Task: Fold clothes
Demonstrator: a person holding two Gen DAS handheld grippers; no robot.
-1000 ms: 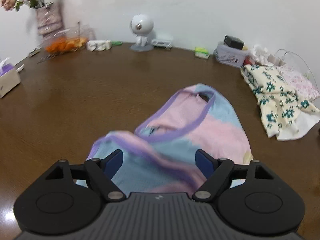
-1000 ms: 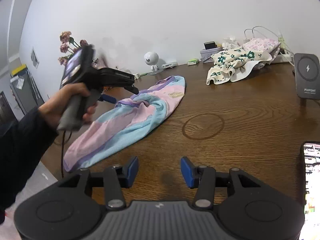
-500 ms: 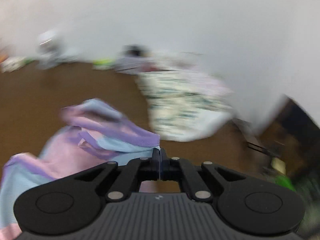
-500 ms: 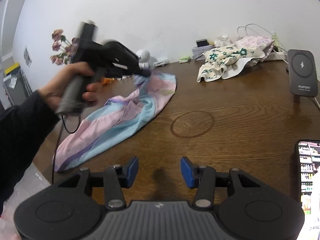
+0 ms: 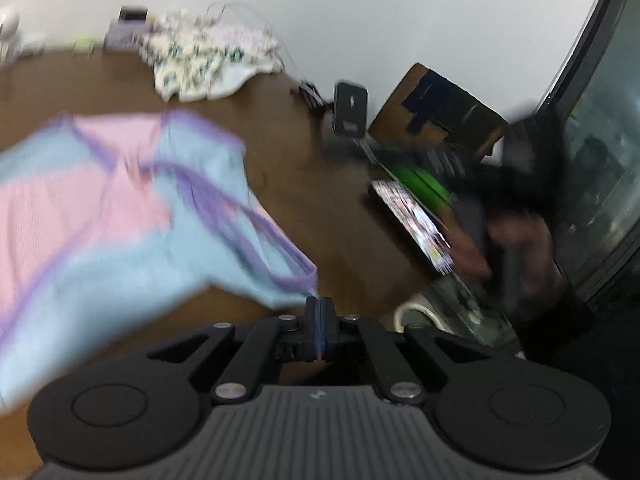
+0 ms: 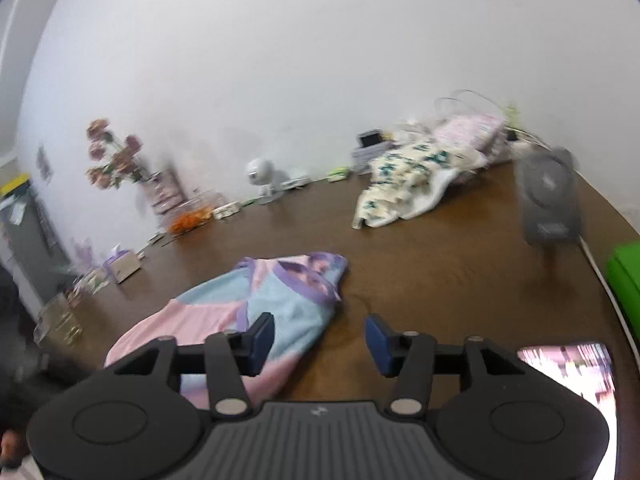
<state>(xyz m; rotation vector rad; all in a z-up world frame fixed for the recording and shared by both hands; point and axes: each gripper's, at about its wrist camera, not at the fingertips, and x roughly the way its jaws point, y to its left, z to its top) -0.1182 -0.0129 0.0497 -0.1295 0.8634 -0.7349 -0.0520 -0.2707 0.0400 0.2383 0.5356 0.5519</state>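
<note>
A pink and light-blue garment (image 5: pixel 120 208) with purple trim is spread over the brown table (image 5: pixel 312 184). My left gripper (image 5: pixel 319 308) is shut on a purple-edged corner of it, and the cloth stretches away to the left. In the right wrist view the same garment (image 6: pixel 256 304) lies bunched on the table (image 6: pixel 440 272). My right gripper (image 6: pixel 318 340) hovers open over the near edge, its left finger above the cloth. A blurred hand with that gripper (image 5: pixel 520 208) shows at the right of the left wrist view.
A floral cream garment (image 6: pixel 404 184) and a pink one (image 6: pixel 472 128) are piled at the far right. A phone stand (image 6: pixel 550 200), a lit phone (image 6: pixel 568 372), a green object (image 6: pixel 626 276), a tissue box (image 6: pixel 122 266), flowers (image 6: pixel 114 160) and a small white fan (image 6: pixel 262 176) ring the table.
My left gripper shut on the garment's corner and swung it to the right. My right gripper moved forward over the garment and stayed open.
</note>
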